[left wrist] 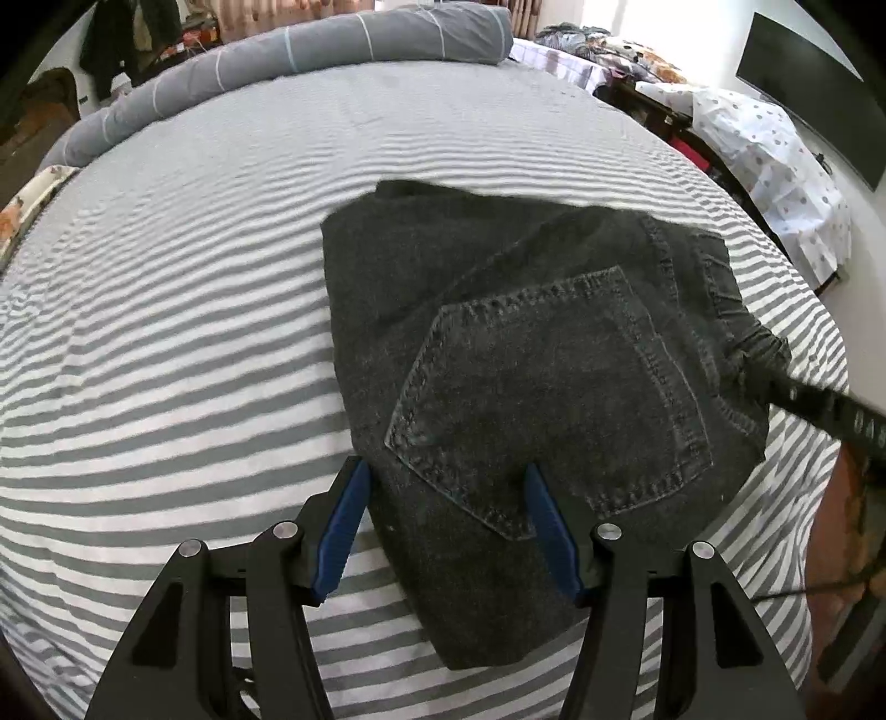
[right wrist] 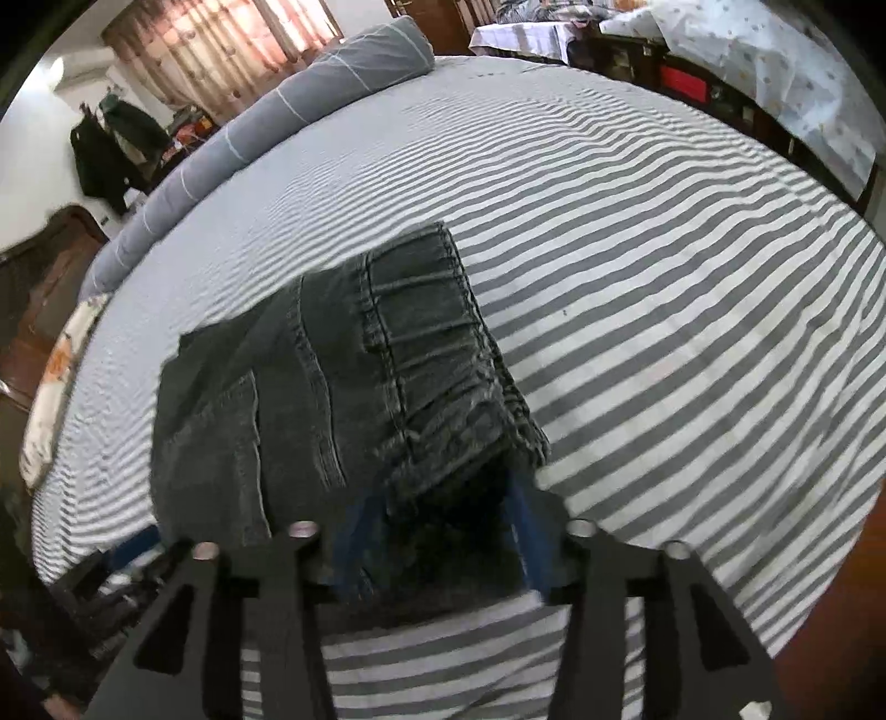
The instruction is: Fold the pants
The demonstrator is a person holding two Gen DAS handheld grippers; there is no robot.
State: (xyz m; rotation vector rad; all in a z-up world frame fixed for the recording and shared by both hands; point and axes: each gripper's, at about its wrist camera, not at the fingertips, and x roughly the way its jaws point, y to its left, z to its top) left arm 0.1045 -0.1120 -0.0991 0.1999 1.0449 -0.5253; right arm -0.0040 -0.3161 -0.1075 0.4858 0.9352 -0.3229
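**Folded pants on bed, both jaws apart**

Left gripper [left wrist: 446, 531]: jaws spread, pads clear, straddling the near edge of the folded dark pants [left wrist: 531, 354]; right gripper [right wrist: 443, 545]: jaws parted, waistband bunched loosely between them; striped bedsheet [left wrist: 177, 354] beneath; grey rolled duvet [left wrist: 310, 47] well beyond.

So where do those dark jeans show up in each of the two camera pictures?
Left wrist view: the jeans lie centre-right, back pocket facing up.
Right wrist view: the jeans sit centre-left, their gathered waistband nearest the camera.
Shared landmark: the rolled grey quilt along the bed's far edge.
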